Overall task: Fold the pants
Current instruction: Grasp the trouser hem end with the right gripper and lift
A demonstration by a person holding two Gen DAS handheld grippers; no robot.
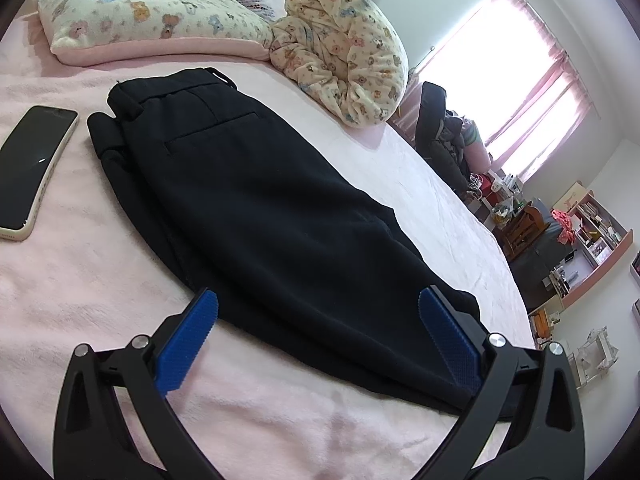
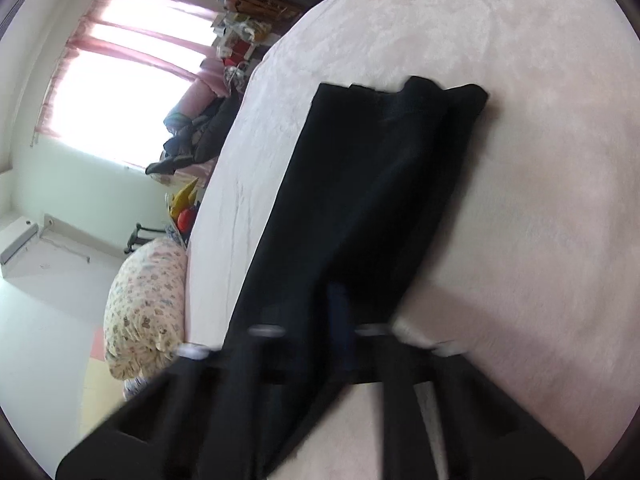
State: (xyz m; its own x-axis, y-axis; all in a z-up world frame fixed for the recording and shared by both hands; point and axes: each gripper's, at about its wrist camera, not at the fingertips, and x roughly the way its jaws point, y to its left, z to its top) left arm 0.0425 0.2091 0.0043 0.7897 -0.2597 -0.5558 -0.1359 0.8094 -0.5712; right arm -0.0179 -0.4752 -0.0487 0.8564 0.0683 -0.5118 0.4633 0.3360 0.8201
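Note:
Black pants [image 1: 260, 208] lie flat on the pink bed, folded lengthwise, waistband at the far end, leg hems near me. My left gripper [image 1: 318, 306] is open, its blue pads [image 1: 188, 344] spread on either side of the hem end, just above the cloth. In the right wrist view the pants [image 2: 372, 184] stretch away from me. My right gripper [image 2: 340, 320] is blurred; its jaws stand close together with black cloth between them at the near end of the pants.
A phone [image 1: 32, 168] lies on the bed left of the pants. A floral pillow [image 1: 144, 16] and a rolled floral blanket [image 1: 344, 52] sit beyond the waistband. The bed edge [image 1: 500, 240] drops off at right, with shelves and clutter past it.

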